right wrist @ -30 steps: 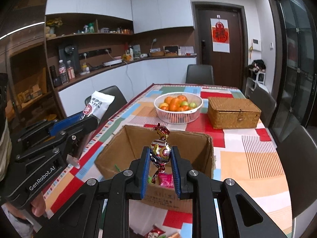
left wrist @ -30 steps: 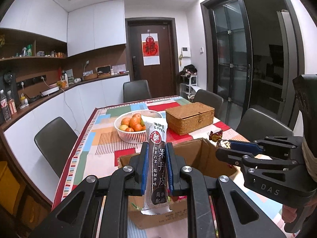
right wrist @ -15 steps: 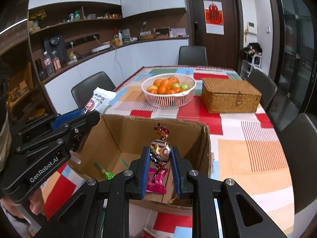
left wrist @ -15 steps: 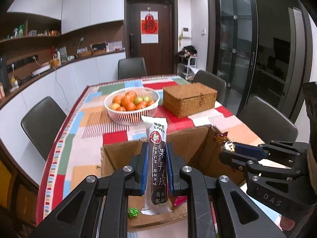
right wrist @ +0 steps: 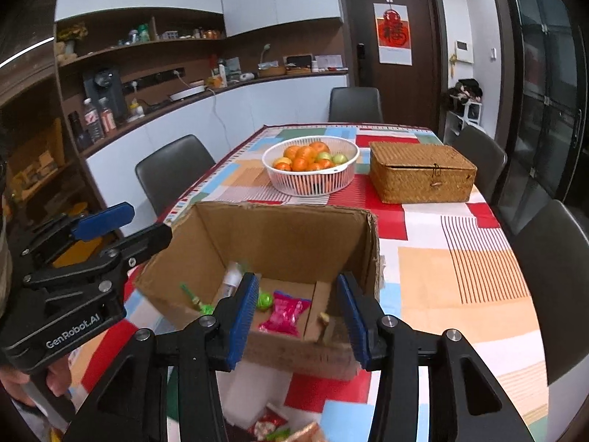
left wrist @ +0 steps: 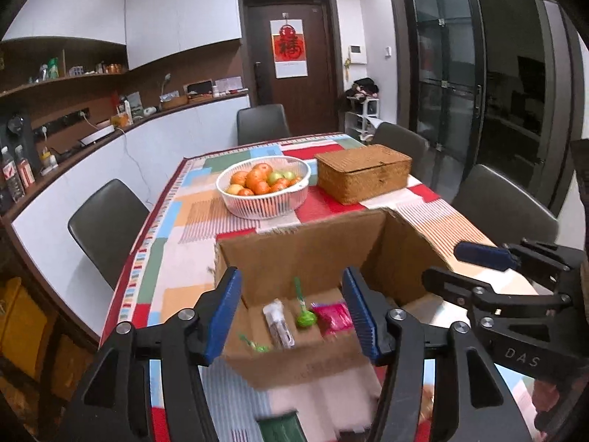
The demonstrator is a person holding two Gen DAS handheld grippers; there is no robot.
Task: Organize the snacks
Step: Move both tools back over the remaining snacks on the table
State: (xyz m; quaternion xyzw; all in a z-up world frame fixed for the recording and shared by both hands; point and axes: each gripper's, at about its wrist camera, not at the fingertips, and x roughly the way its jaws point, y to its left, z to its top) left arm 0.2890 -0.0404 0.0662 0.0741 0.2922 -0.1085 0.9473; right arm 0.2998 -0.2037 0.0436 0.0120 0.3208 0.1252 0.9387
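An open cardboard box stands on the table near me. Inside lie a pink snack packet, green lollipops, a long dark snack stick and a small wrapped candy. My left gripper is open and empty above the box's near edge. My right gripper is open and empty above the box's near right corner. Each gripper also shows in the other's view.
A white basket of oranges and a wicker box stand further back on the patchwork tablecloth. More snacks lie on the table below my right gripper. Chairs surround the table.
Both grippers opened. The snack stick left my left gripper and the wrapped candy left my right gripper; both now lie in the box.
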